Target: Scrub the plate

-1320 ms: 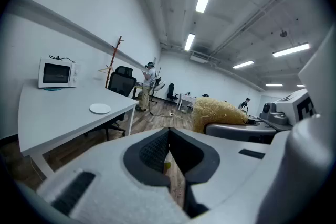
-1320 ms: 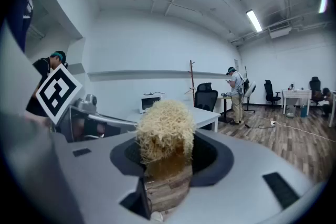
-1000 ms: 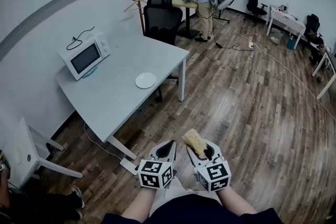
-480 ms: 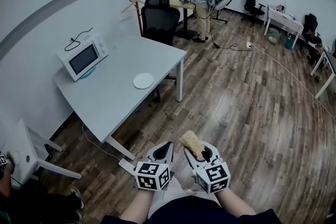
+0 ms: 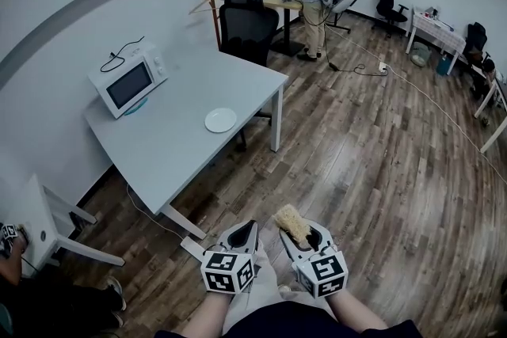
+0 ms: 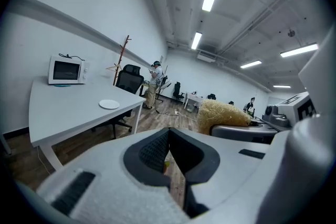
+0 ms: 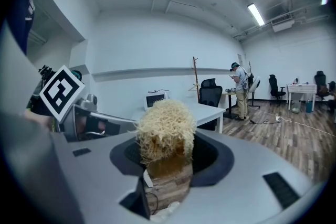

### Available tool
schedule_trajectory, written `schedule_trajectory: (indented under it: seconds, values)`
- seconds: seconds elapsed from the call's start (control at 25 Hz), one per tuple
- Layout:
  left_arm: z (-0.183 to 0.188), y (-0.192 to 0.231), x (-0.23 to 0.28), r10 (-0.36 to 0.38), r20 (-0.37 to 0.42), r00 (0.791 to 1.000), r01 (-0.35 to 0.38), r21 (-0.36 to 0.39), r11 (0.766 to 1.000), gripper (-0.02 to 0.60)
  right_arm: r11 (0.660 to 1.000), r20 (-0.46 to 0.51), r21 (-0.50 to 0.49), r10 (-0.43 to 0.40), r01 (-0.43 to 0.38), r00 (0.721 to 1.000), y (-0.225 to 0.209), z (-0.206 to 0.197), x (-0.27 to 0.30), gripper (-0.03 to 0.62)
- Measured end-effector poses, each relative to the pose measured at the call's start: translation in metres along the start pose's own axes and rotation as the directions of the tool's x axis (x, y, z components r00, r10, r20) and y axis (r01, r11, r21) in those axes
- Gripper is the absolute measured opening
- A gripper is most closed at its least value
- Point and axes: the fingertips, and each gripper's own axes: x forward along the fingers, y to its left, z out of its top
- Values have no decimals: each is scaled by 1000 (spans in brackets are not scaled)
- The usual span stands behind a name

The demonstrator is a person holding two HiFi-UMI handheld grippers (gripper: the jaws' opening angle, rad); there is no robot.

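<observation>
gripping a straw-coloured scrubber point(image 5: 291, 221), the right claw point(image 5: 299, 232) is clamped on it above the wooden floor point(image 5: 372, 162). the left claw point(image 5: 249, 228) beside it is closed and empty. the white plate point(image 5: 220, 120) lies on the grey tabletop point(image 5: 170, 154), well apart from both claws.

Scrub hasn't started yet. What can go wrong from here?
1. The plate lies loose near the table edge, and the left tongs are shut and empty. With nothing steadying it, it could slide off when scrubbed.
2. The right tongs grip the scrubber only at its base. Most of it sticks out, so it may bend or slip under pressure.
</observation>
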Motion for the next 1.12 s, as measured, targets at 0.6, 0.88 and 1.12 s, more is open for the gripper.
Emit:
schedule_trajectory:
  seconds: [0.6,0.88,1.12]
  values:
    - [56,91,85,69,13,998,-68,-41,997,18,999,-24,-31,11,-12,1000,-57,41,113,186]
    - [95,148,125,89,23,996,-88,-61,994,18,998,-38,-51,33,-35,999,-68,69,188,186]
    - [124,204,153,109,20,994,-108,-50,993,18,995,-36,-75,56,-59,998,-67,94,255,186]
